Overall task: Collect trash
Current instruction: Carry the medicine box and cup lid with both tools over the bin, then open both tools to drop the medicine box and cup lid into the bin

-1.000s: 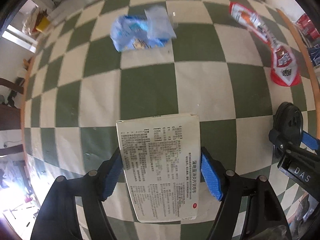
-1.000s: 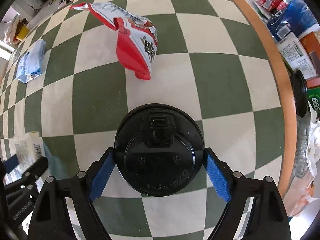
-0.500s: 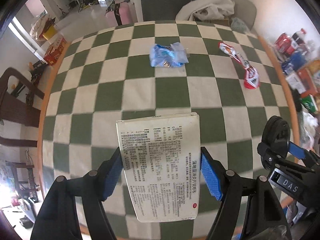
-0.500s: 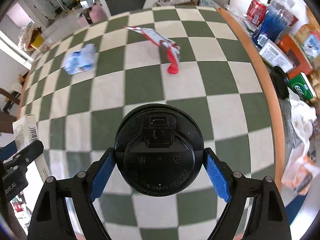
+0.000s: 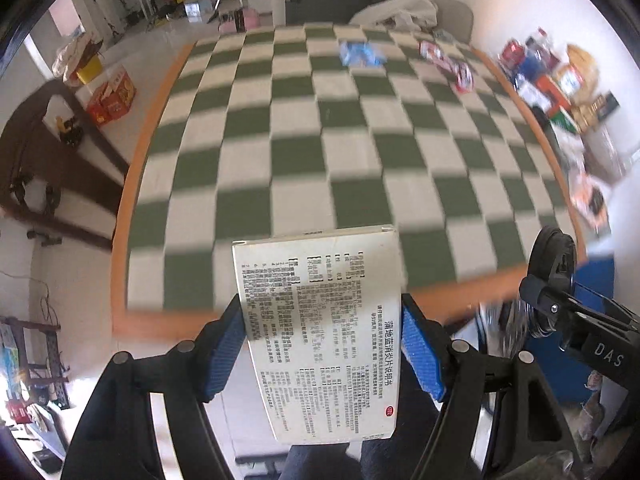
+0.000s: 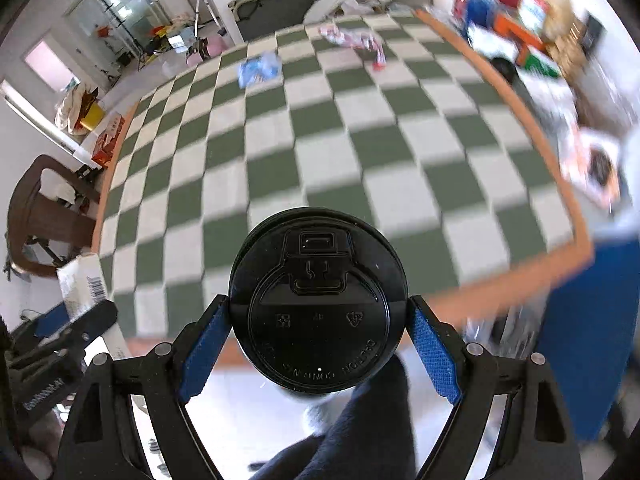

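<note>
With both loads held off tabletop point(image 5: 304, 152): left gripper point(image 5: 322, 344) clamps leaflet box point(image 5: 320, 332), right gripper point(image 6: 318, 332) clamps cup lid point(image 6: 318, 300); remaining blue wrapper point(image 5: 360, 54), red wrapper point(image 5: 448, 64) far at 12–1 o'clock.

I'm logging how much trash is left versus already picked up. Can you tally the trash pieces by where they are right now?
Held in jaws: 2, white medicine box and black cup lid
Lying on the checkered table: 2, blue wrapper and red-and-white wrapper
Total: 4
</note>
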